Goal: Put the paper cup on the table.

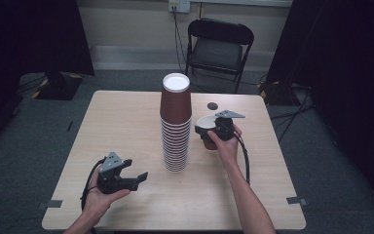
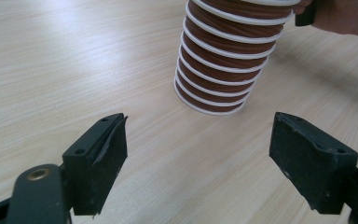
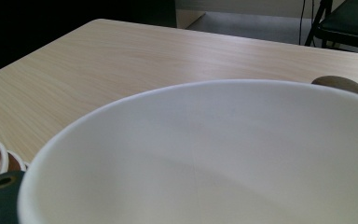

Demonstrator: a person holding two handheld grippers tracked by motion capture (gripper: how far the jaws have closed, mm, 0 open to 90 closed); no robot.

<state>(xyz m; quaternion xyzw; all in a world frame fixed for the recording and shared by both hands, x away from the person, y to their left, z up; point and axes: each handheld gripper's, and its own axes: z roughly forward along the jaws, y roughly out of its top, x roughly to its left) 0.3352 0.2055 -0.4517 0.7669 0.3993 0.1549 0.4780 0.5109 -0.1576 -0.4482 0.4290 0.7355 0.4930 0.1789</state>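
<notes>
**Left jaws wide and empty, right gripper carrying a single cup**

Down in the lower left of the high view, the left gripper (image 1: 135, 178) sits in the person's left hand (image 1: 97, 197), low over the table (image 1: 126, 122), its matte black jaws spread wide with nothing between them. In the left gripper view you see those two blocky, flat-faced pads at the bottom corners, bare pale wood grain between them, and the foot of the cup stack (image 2: 223, 65) up at top centre, well ahead of the jaws and apart from them. Its ribs are white rolled rims alternating with brown paper bands.

Moving up to the middle of the high view, the stack (image 1: 175, 126) stands as an upside-down tower of nested brown paper cups, white base on top, tapering upward.

Just to its right, the right gripper (image 1: 213, 130), held in the right hand (image 1: 226, 144), has a single cup (image 1: 205, 127) by the side; brown outside, white inside, mouth up, lifted close beside the stack but not touching it. How tightly the jaws pinch is hidden by the cup itself. In the right gripper view the smooth white interior of that cup (image 3: 214, 158) bulks across the lower frame.

Farther back, a small dark round disc (image 1: 213, 106) lies flat on the table, and beyond the far edge a black folding chair (image 1: 218, 48) stands.
</notes>
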